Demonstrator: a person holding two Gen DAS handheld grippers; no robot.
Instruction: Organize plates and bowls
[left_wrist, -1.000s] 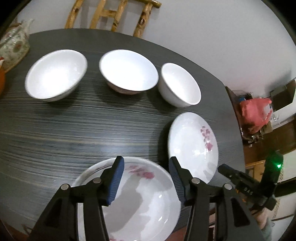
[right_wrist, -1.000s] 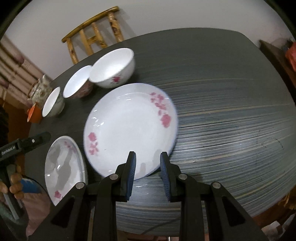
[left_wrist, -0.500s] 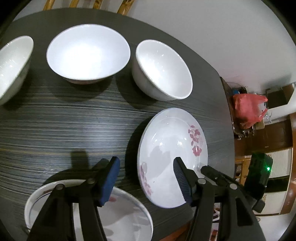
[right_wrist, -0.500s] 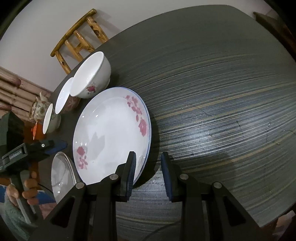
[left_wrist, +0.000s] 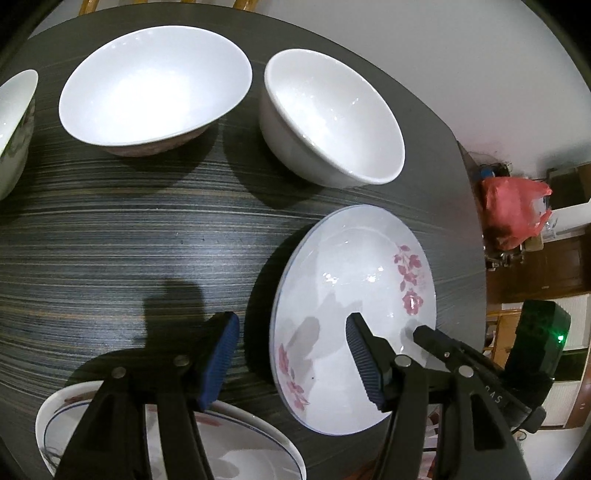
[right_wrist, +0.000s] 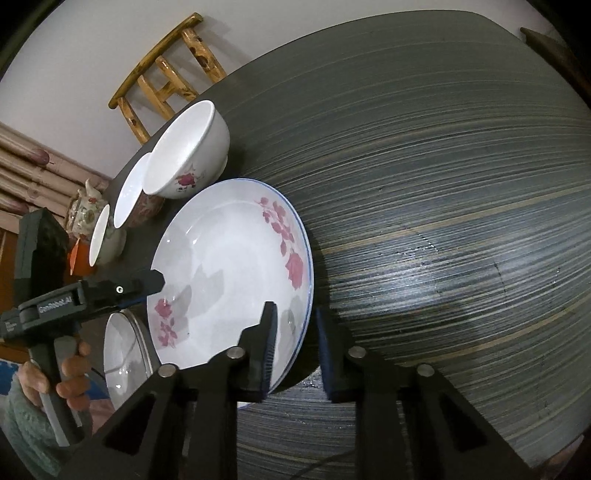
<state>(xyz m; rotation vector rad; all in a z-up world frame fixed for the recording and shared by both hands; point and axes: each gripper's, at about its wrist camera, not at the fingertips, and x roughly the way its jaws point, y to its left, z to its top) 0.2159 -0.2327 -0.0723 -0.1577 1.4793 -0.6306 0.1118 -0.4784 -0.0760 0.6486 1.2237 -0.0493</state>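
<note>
A white plate with pink flowers (left_wrist: 354, 295) (right_wrist: 221, 266) lies on the dark striped table (left_wrist: 110, 258). My right gripper (right_wrist: 295, 343) straddles its near rim, one pad over the inside and one outside; the jaws are closing and a thin gap still shows beside the rim. My left gripper (left_wrist: 291, 350) hangs open over the plate's left edge, holding nothing. A second flowered plate (left_wrist: 166, 446) (right_wrist: 125, 354) lies under the left gripper's fingers. Three white bowls stand in a row behind: a wide one (left_wrist: 155, 85), a deep one (left_wrist: 332, 118), and one cut off at the left (left_wrist: 14, 125).
The table edge runs close to the right of the plate in the left wrist view, with a red bag (left_wrist: 513, 210) on the floor beyond. A teapot (right_wrist: 86, 206) and a wooden chair (right_wrist: 166, 85) stand past the bowls. A person's hand (right_wrist: 70, 373) holds the left gripper's handle.
My left gripper moved right and down, from above the near plate to the flowered plate's left edge. My right gripper came down over that plate's rim and its jaws narrowed.
</note>
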